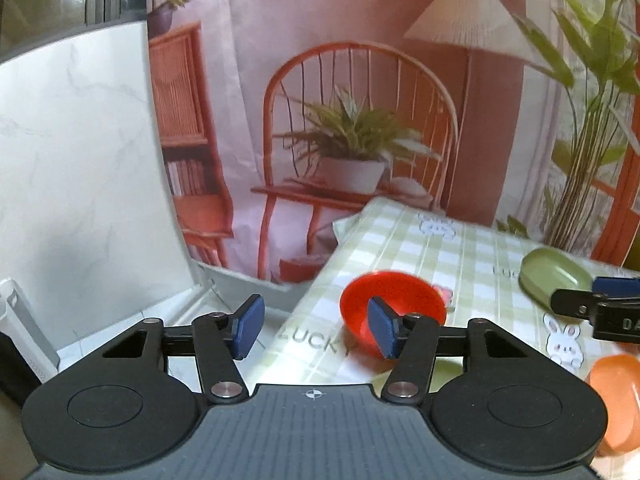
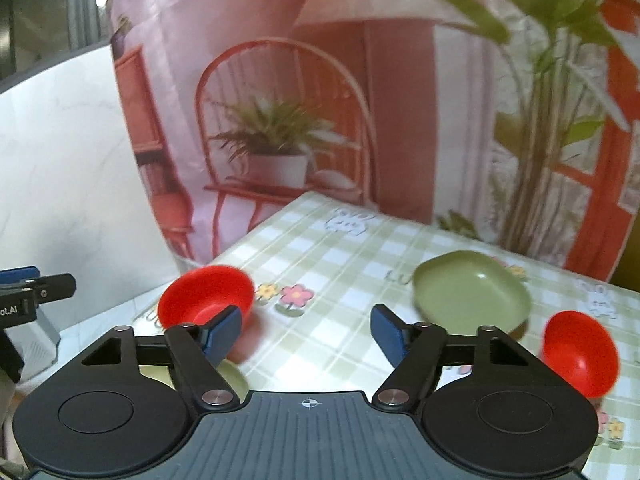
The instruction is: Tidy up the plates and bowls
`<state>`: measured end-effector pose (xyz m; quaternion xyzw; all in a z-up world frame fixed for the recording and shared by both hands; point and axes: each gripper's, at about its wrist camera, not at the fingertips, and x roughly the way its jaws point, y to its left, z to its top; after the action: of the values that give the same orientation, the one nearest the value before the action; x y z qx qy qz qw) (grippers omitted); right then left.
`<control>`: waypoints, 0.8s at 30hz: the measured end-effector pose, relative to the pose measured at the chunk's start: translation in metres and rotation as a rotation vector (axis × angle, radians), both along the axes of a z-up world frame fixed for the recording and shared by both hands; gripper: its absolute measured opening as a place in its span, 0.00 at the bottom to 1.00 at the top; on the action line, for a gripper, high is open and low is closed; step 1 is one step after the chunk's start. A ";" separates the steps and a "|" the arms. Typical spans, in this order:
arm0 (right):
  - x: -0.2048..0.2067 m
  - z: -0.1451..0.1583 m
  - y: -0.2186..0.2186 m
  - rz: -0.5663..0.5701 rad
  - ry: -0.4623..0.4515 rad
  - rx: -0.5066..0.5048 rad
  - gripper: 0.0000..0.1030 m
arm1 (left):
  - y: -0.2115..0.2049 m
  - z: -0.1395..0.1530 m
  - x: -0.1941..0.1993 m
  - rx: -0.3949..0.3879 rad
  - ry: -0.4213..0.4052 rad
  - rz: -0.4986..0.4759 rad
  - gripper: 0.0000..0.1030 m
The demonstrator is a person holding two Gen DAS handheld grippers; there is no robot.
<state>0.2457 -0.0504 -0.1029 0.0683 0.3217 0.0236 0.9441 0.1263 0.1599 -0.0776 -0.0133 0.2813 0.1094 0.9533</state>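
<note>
A red bowl (image 1: 394,300) stands near the left edge of the green checked table (image 1: 452,248); it also shows in the right wrist view (image 2: 206,294). A green plate (image 2: 472,290) lies farther right, also in the left wrist view (image 1: 554,276). A second red bowl (image 2: 578,354) sits at the right. An orange dish (image 1: 618,392) lies at the lower right. My left gripper (image 1: 316,328) is open, just short of the red bowl. My right gripper (image 2: 306,336) is open above the table, between the red bowl and the green plate.
A white marble-look wall panel (image 1: 80,152) stands left of the table, with a drop to the floor beside the table edge. A printed backdrop (image 1: 360,80) hangs behind. A pale green dish edge (image 2: 234,378) shows under my right gripper.
</note>
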 end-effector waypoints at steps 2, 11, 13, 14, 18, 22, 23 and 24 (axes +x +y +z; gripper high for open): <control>0.003 -0.009 0.007 0.021 0.013 -0.004 0.62 | 0.002 -0.010 0.001 -0.017 0.024 -0.007 0.54; 0.007 -0.055 0.029 0.106 0.113 -0.024 0.40 | 0.006 -0.068 -0.004 -0.116 0.133 0.002 0.53; 0.006 -0.064 0.032 0.118 0.135 -0.024 0.40 | 0.008 -0.079 -0.006 -0.148 0.153 0.015 0.52; 0.005 -0.067 0.033 0.122 0.141 -0.024 0.39 | 0.008 -0.084 -0.008 -0.153 0.162 0.019 0.51; 0.004 -0.078 0.035 0.141 0.181 -0.013 0.34 | 0.007 -0.097 -0.012 -0.167 0.188 0.024 0.46; 0.003 -0.086 0.036 0.165 0.207 -0.003 0.29 | 0.009 -0.106 -0.012 -0.195 0.212 0.048 0.41; 0.002 -0.088 0.037 0.170 0.212 0.001 0.28 | 0.009 -0.107 -0.012 -0.206 0.221 0.047 0.37; 0.002 -0.089 0.037 0.174 0.215 0.005 0.24 | 0.009 -0.108 -0.012 -0.212 0.227 0.045 0.35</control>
<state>0.2474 -0.0137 -0.1918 0.0448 0.4257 0.0987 0.8983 0.1142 0.1687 -0.1852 -0.1075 0.3969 0.1011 0.9059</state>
